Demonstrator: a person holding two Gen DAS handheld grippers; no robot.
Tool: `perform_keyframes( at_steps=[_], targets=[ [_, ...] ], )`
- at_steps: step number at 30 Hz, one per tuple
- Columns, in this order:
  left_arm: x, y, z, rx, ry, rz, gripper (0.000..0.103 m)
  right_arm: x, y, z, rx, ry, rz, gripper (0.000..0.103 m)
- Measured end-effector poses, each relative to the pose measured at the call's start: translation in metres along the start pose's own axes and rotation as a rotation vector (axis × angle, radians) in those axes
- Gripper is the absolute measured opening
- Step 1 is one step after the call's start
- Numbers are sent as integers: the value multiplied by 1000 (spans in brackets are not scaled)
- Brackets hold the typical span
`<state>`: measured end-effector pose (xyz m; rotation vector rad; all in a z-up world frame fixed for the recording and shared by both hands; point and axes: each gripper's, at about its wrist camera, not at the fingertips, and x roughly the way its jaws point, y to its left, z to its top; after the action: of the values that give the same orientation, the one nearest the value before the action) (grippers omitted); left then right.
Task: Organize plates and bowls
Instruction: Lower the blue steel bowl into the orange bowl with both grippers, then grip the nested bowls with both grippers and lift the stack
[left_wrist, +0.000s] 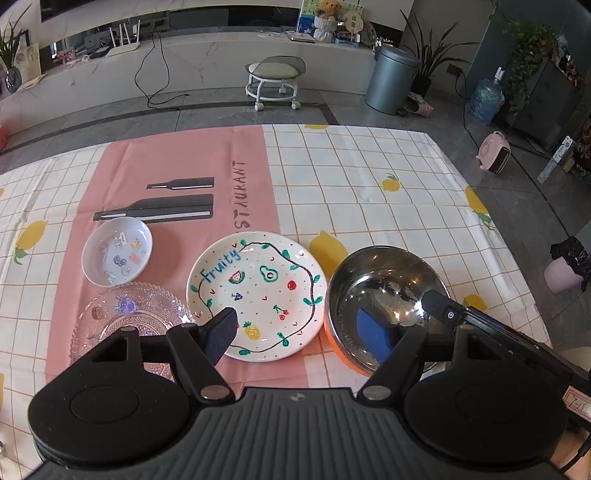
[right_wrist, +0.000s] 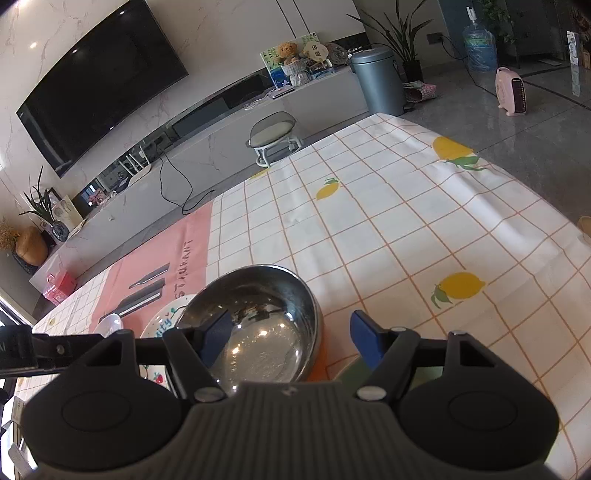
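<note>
A steel bowl with an orange outside (left_wrist: 380, 295) (right_wrist: 258, 325) stands to the right of a white "Fruity" plate (left_wrist: 256, 293) (right_wrist: 162, 325). A small white sticker dish (left_wrist: 116, 251) and a clear glass plate (left_wrist: 125, 317) lie to the left. My left gripper (left_wrist: 299, 336) is open, with one finger over the Fruity plate and one inside the bowl. My right gripper (right_wrist: 291, 338) is open and straddles the bowl's right rim: its left finger is inside the bowl, its right finger outside. The right gripper's finger (left_wrist: 443, 310) shows in the left wrist view.
A lemon-print checked tablecloth with a pink mat (left_wrist: 177, 173) covers the table. Printed black knife shapes (left_wrist: 162, 210) lie behind the dish. A green dish (right_wrist: 354, 369) is partly hidden under my right gripper. The table's right edge (left_wrist: 491, 206) is near the bowl.
</note>
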<state>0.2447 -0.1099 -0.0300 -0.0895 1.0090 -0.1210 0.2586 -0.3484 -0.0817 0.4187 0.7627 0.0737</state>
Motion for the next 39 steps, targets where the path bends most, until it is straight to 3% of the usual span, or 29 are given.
perform_keyframes(
  at_steps=[6,8,13,19,21,24,26,27,28,30,32,39],
  targets=[
    [18,-8,-6,26,13,-21,86,17,-1,7,-30,33,-35,61],
    [23,-9,-7,24,27,-37,82,23,-1,7,-48,46,-41,49],
    [36,-12,-10,18,51,-63,73,36,4,6,-102,100,-50,33],
    [51,-10,-15,-21,78,-56,61,39,7,4,-134,115,-47,23],
    [55,-10,-16,-38,93,-64,59,40,7,3,-139,126,-47,23],
    [59,-11,-20,-49,98,-61,51,42,11,2,-162,152,-34,35],
    [60,-11,-22,-56,96,-66,47,45,13,0,-180,167,-38,37],
    [61,-11,-23,-68,95,-72,41,45,13,-1,-181,170,-41,36],
    [61,-11,-23,-80,97,-80,30,45,13,-1,-177,169,-45,31],
    [62,-14,-22,-101,111,-79,20,43,9,0,-160,159,-52,18],
    [62,-18,-21,-92,112,-54,19,40,3,2,-127,153,-39,12],
    [58,-16,-20,-104,99,-35,16,36,3,-1,-106,144,-21,12]
  ],
)
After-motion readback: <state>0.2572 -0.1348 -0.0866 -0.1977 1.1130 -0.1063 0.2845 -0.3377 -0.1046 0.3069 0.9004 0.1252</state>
